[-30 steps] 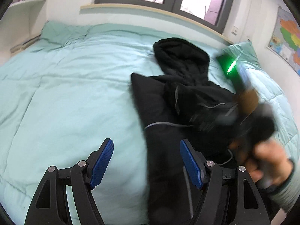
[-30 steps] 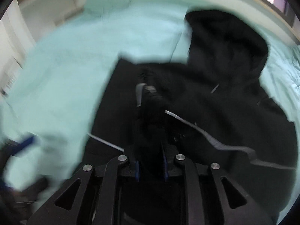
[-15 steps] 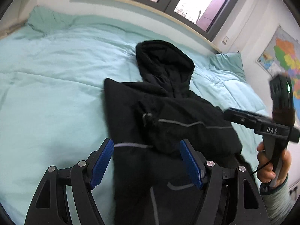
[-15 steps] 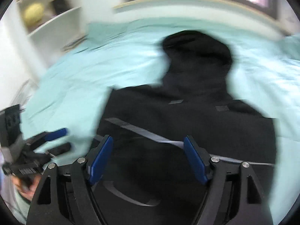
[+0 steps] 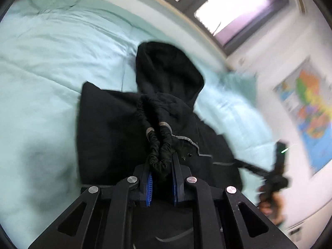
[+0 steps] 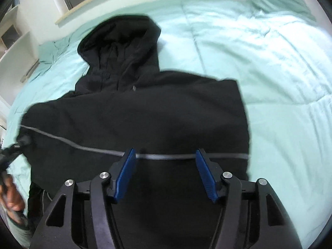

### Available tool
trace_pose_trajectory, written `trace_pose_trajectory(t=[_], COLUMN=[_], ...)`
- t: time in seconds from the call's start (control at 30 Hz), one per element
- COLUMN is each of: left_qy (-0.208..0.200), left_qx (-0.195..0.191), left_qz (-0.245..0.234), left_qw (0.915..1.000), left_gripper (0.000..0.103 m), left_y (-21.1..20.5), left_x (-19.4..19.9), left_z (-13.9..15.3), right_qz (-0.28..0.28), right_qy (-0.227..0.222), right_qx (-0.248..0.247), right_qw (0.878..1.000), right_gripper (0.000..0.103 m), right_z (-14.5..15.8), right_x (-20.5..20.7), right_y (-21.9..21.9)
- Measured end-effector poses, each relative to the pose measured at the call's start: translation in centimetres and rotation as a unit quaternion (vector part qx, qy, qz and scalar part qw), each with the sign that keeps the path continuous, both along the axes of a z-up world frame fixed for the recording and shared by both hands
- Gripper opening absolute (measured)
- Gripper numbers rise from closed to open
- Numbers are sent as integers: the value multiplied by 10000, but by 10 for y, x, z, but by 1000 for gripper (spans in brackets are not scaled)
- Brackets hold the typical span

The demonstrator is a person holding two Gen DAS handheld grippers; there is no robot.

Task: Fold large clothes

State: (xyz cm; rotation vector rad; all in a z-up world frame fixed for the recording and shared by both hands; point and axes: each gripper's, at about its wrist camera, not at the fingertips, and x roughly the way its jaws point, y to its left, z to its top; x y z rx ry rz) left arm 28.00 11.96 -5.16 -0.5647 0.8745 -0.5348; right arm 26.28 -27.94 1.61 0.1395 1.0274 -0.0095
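A black hooded jacket (image 6: 145, 108) with thin grey stripes lies on the mint green bed, hood (image 6: 122, 39) pointing to the far side. It also shows in the left wrist view (image 5: 108, 128). My left gripper (image 5: 161, 178) is shut on the jacket's gathered elastic sleeve cuff (image 5: 159, 149) and holds it over the jacket's body. My right gripper (image 6: 166, 172) is open and empty, low over the jacket's lower back near a grey stripe (image 6: 166, 156). The right gripper also appears at the right edge of the left wrist view (image 5: 278, 166).
The mint green duvet (image 6: 259, 62) covers the bed all round the jacket. A window and sill (image 5: 228, 16) run along the far side. A coloured wall map (image 5: 307, 114) hangs on the right. White shelves (image 6: 14, 47) stand at the left.
My left gripper has gone from open to shut on the sleeve cuff. My right gripper let go of the jacket earlier, stays open, and has shifted over the jacket's lower back.
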Motion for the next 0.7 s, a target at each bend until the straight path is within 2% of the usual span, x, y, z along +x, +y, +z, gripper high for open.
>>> trace_pose_trajectory(t=[0.07,0.13,0.17,0.23,0.3,0.37,0.4,0.47,0.53,0.6,0.63,0.67,0.7], left_qy=[288,1013,1408,1456,1416,1123,950,613,94,-442,-681,-856,-903], left_qx=[44,321,217,-360,-719,-361,44,756,1179,1306,1269,1235,1254], left_qz=[-61,-122,-126,-89,-100,-183,-180,-49,67,171,139,43,-40], left_qw=[9996,9943,9897,9886,9873,9929,9953,9952,9930,9903,9895,9886,9880], left_gripper=[15,15,17,17,18,21,22,24,25,40,55,61,61], left_y=[7,4,5,15,22,16,9,-3,-12,-20,-27,-37,-42], left_x=[1,9,11,10,7,0,-4,-14,-24,-36,-40,-40,-37], left_z=[-10,-45,-71,-91,-91,-75,-62,-31,2,33,45,55,58], right_qz=[62,129,157,117,76,140,202,204,152,302,370,454,524], right_qy=[-52,82,174,307,163,-9,-6,12,-144,-488,-589,-648,-628], right_qx=[-114,-309,-476,-778,-758,-749,-786,-751,-432,60,96,31,-88], right_qw=[9999,9994,9986,9964,9970,9971,9967,9970,9988,9983,9975,9969,9966], right_gripper=[65,65,64,64,66,67,67,67,67,67,67,67,67], right_z=[4,-9,-20,-47,-62,-62,-59,-47,-26,3,13,22,26], right_x=[-8,-3,-1,8,10,7,6,1,-11,-31,-39,-46,-51], right_y=[6,15,18,19,14,12,12,11,8,10,13,19,26])
